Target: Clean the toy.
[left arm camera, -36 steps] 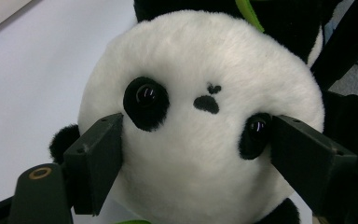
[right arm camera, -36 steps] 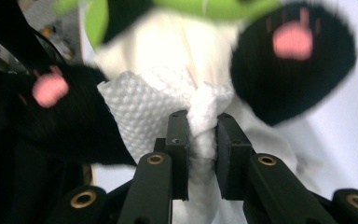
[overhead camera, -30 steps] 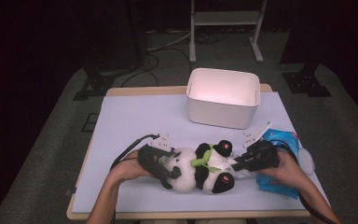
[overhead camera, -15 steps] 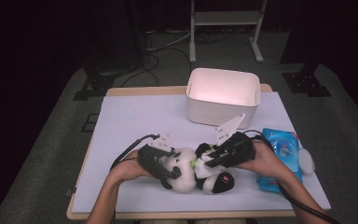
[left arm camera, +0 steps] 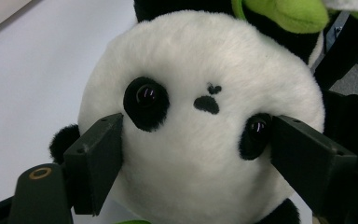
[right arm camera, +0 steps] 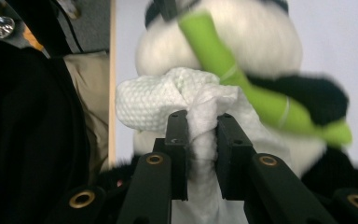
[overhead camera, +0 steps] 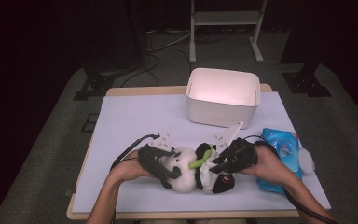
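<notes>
A black-and-white panda plush [overhead camera: 186, 171] lies on the pale table cover [overhead camera: 135, 121] near the front edge, with a green bamboo stick [overhead camera: 201, 158] across its chest. My left gripper [overhead camera: 167, 169] is shut wide on the panda's head [left arm camera: 205, 60], one pad at each cheek beside the eyes. My right gripper [overhead camera: 218, 163] is shut on a bunched white wipe [right arm camera: 168, 100]. It holds the wipe against the panda's body, just below the green stick [right arm camera: 242, 84].
A white rectangular bin [overhead camera: 221, 105] stands at the back of the table. A blue pack of wipes [overhead camera: 284, 149] lies at the right, with a small white round piece [overhead camera: 306, 161] beside it. The right forearm reaches over the pack's front part.
My right gripper has moved left from the blue pack to the panda's body, carrying the wipe and rising a little. The left gripper and the panda have stayed put.
</notes>
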The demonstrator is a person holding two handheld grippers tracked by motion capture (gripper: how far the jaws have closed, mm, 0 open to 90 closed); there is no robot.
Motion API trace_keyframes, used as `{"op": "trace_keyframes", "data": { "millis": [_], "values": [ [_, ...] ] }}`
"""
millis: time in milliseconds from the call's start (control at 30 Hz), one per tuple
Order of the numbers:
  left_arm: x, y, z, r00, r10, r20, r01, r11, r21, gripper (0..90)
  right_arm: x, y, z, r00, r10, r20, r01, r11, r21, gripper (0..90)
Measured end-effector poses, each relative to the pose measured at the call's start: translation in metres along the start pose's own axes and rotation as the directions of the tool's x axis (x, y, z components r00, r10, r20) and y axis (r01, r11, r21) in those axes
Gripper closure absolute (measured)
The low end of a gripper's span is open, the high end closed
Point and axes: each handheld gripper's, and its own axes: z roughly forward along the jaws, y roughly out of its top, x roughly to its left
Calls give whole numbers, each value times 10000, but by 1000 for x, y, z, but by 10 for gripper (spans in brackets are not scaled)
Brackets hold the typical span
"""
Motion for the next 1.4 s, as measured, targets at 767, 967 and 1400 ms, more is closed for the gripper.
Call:
{"op": "trace_keyframes", "data": {
  "millis": [767,967,1400],
  "values": [
    [0,1,0,10000,97,-19,-97,9999,80,189,-8,-3,-1,9998,189,-55,-189,9998,-29,759],
    [0,1,1,10000,77,43,-77,10000,64,190,-20,-22,-17,9956,829,445,-836,9964,151,759],
    [-4,2,0,9993,377,14,-378,9991,167,190,-44,29,7,9955,510,796,-525,9985,177,757]
  ]
}}
